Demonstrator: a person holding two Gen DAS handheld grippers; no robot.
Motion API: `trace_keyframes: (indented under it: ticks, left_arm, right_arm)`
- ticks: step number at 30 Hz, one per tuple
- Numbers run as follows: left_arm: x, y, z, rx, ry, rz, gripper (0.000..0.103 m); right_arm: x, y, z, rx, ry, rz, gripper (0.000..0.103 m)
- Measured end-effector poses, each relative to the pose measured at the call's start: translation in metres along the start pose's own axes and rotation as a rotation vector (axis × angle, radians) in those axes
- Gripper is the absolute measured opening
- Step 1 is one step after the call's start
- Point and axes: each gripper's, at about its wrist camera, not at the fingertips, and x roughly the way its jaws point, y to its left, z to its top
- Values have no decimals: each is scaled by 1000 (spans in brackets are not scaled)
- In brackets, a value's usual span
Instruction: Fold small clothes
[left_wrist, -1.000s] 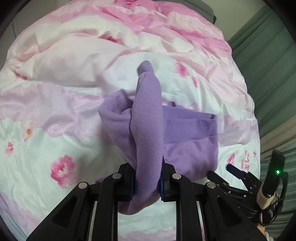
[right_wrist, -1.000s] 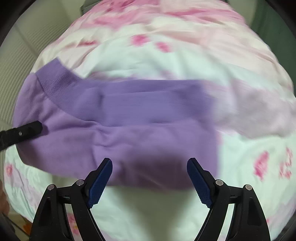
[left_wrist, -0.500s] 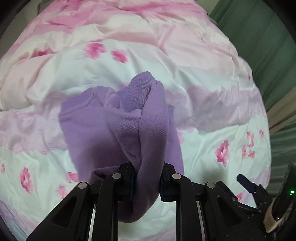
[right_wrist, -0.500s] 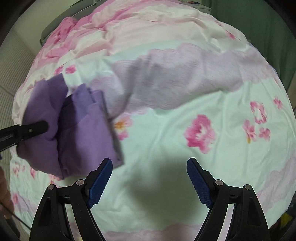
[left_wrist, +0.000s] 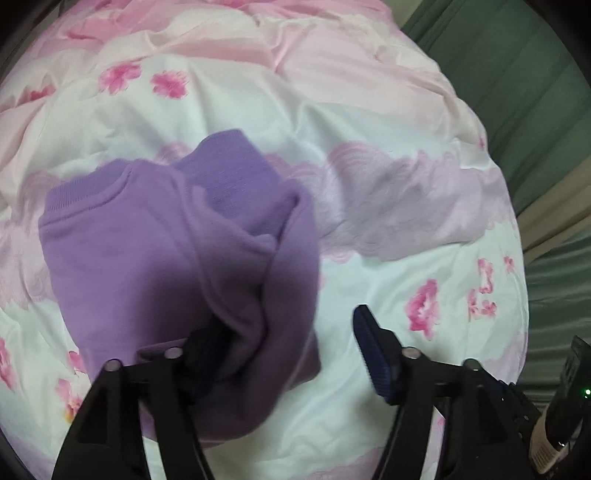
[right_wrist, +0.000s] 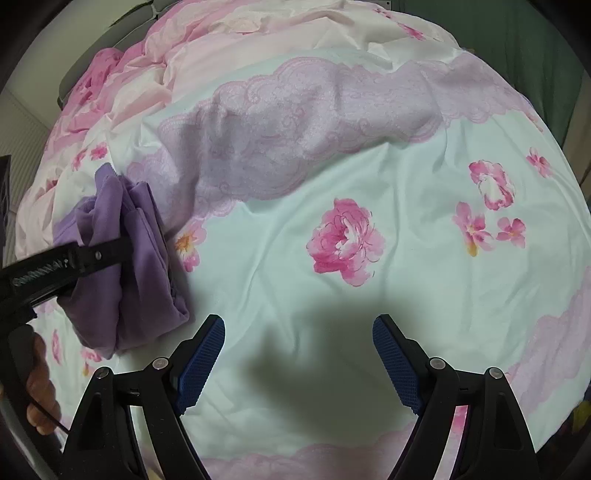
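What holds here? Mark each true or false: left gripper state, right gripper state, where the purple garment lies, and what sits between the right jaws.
1. The left gripper is open. True.
2. The right gripper is shut on the garment. False: its jaws are open and hold nothing.
3. The garment lies bunched on the floral bedding. True.
4. The garment lies between the right jaws. False: only bedding lies there; in the right wrist view the garment is off to the left, by the left gripper.
5. The garment is green. False: it is purple.
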Motion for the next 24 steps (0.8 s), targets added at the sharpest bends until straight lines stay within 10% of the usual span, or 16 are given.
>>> trace_keyframes:
  ticks: [8,16,24]
  left_arm:
    - [-80,9,-20,-2,-92,-185,80]
    - [-95,72,-51,2,-180,145,82]
    - [-77,118,-63,-97,-159,198,82]
  right_arm:
    - [-16,5,4,-24,-19,10,83]
    - [-35,49,7,-137,-47,78,83]
    - [-37,146,13,-368,-74,191,83]
